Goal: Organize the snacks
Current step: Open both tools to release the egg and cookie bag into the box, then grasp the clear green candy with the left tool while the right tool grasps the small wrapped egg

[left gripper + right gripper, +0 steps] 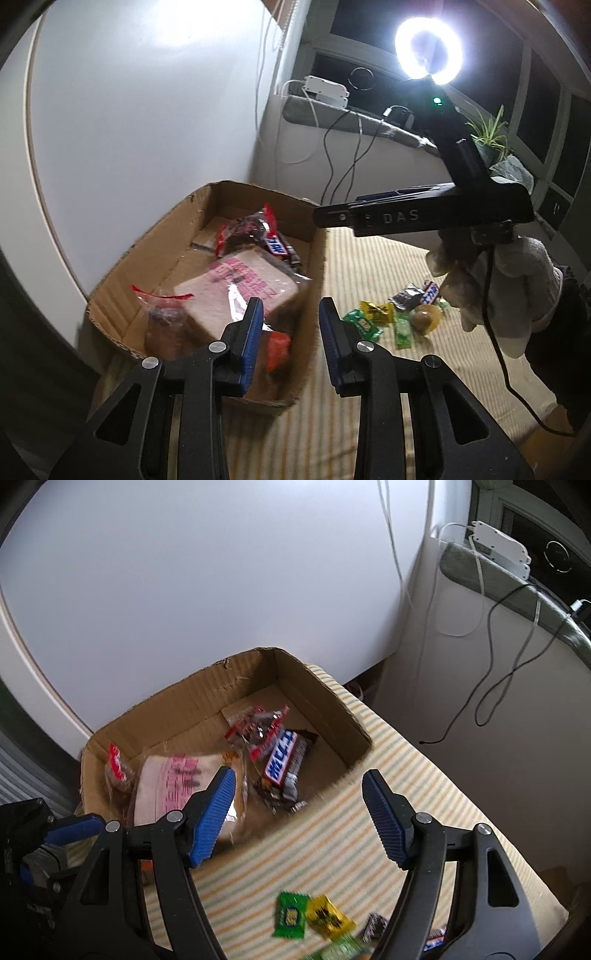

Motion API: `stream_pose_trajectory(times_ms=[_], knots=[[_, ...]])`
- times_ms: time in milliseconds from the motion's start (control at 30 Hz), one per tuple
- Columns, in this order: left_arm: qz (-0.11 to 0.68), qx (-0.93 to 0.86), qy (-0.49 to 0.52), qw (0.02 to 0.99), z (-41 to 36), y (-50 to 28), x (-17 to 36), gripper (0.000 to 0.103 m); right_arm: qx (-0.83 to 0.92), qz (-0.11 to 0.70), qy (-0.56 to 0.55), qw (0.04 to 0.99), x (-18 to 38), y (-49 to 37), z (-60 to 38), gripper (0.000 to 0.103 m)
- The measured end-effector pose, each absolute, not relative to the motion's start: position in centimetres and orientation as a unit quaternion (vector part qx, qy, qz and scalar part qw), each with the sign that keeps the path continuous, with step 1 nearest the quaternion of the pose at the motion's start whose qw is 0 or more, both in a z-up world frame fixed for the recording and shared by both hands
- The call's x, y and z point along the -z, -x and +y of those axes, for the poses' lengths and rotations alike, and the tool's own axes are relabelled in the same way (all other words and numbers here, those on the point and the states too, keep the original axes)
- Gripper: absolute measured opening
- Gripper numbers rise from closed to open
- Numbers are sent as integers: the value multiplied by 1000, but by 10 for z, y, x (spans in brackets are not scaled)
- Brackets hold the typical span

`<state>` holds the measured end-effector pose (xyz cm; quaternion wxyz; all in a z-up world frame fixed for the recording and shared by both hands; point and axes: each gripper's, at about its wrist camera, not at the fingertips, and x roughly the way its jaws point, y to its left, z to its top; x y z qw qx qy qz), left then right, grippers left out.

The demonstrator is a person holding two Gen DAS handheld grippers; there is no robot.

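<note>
An open cardboard box (122, 266) (325, 698) stands on a striped cloth. It holds a Snickers bar (282, 760), a pink-printed bread packet (236, 291) (173, 786), a clear red-edged packet (258, 727) and a small red-trimmed bag (162, 314). My left gripper (291, 332) hovers over the box's near right wall, open, with nothing between its fingers. My right gripper (299, 805) hangs open and empty over the box's right edge. A gloved hand (498, 288) holds it. Loose sweets lie on the cloth: a green candy (364, 325) (291, 915), a yellow candy (376, 310) (327, 917) and a mini Snickers (430, 291).
A white wall rises just behind the box. A ring light (428, 48) glares at the top right. Cables hang from a sill carrying a white power strip (327, 90) (498, 546) and a plant (487, 136). The striped cloth (369, 266) runs right of the box.
</note>
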<state>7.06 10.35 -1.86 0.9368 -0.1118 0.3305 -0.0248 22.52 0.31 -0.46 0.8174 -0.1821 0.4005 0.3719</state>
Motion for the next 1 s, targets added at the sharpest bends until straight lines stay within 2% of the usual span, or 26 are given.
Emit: stream_pose_trajectory(times_ms=[433,900,1000], knots=[[337,70,105,933,58,-71,20,30,-324,394,142,848,-9,-200,-103,74],[381,136,90,910,-1,-96,44,29,-325,440,81,833,24,-172,-180,74],[396,149,86,902,-12,-103,52,29,-335,458,70,820,39,-170,-180,59]])
